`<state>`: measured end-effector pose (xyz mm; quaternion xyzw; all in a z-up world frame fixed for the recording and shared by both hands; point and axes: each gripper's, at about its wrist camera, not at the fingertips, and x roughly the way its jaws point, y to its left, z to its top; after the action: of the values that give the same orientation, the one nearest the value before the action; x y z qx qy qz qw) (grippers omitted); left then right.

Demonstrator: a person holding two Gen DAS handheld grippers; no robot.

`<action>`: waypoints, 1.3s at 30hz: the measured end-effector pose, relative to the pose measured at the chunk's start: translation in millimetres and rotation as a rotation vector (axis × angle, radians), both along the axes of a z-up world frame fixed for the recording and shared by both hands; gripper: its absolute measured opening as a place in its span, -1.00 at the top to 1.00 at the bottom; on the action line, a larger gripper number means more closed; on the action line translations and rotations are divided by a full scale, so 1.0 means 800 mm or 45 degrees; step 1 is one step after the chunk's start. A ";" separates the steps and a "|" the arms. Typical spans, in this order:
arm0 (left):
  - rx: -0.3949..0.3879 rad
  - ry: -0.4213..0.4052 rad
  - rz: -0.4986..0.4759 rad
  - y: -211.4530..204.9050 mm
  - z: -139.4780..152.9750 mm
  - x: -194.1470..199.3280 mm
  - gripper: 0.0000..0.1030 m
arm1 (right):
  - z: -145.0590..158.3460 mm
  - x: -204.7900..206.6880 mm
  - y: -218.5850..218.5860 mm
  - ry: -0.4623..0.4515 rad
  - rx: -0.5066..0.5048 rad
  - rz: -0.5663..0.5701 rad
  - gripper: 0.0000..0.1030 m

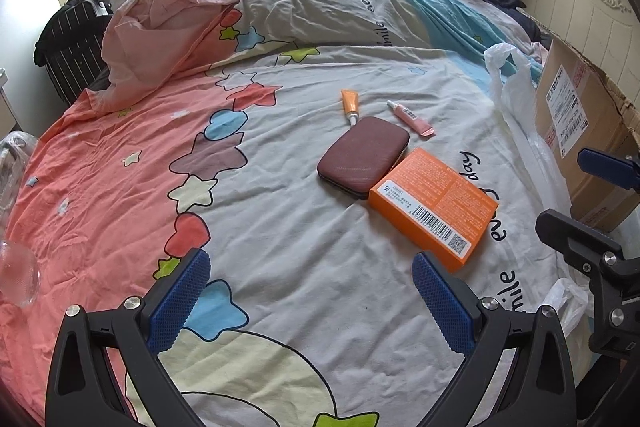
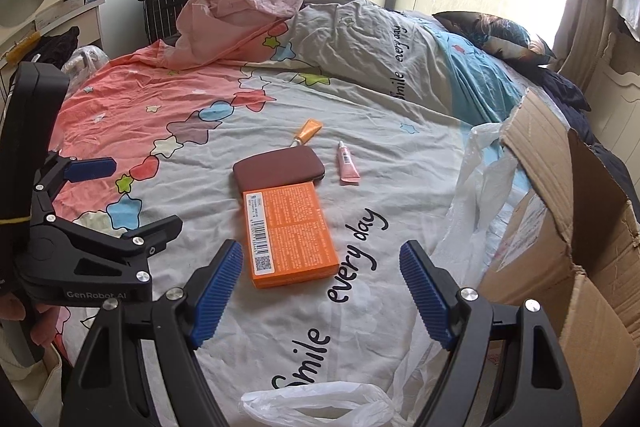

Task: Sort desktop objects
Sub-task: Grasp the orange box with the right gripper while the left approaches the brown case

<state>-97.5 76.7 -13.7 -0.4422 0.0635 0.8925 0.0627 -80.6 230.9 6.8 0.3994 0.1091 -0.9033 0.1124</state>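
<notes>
Bedspread [image 2: 280, 307] w/ star print is the base for everything. Cardboard box [image 2: 560, 267] sits at its right edge, white plastic bag [image 2: 480, 195] draped beside it. Left gripper [image 1: 312, 291] and right gripper [image 2: 320, 291] hang over the bedspread's near part, both spread wide, nothing btwn the pads. Mid-bedspread: orange box [image 2: 288, 231], maroon case [image 2: 278, 169] touching its far end, orange tube [image 2: 308, 131] behind the case, pink tube [image 2: 347, 165] just right of the case.

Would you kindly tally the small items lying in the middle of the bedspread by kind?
Tubes: 2, an orange tube and a pink tube
Boxes: 1, the orange box
Cases: 1, the maroon case
Total: 4
</notes>
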 end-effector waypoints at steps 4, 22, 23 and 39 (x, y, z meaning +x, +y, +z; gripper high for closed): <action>0.011 -0.032 0.005 -0.007 -0.011 -0.006 -1.00 | -0.015 -0.007 -0.010 -0.074 -0.031 0.061 -0.52; 0.020 -0.099 0.015 -0.025 -0.027 -0.044 -1.00 | -0.065 -0.049 -0.045 -0.168 0.099 0.188 -0.70; 0.023 -0.100 0.004 -0.023 -0.027 -0.046 -1.00 | -0.068 -0.051 -0.046 -0.171 0.106 0.195 -0.70; -0.093 -0.072 -0.199 0.035 -0.022 -0.088 -1.00 | -0.080 -0.069 -0.043 -0.183 0.122 0.248 -0.70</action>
<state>-167.5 104.8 -31.4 -0.4629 0.1283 0.8691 0.1178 -135.4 196.7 -57.0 0.4554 0.1822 -0.8510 0.1878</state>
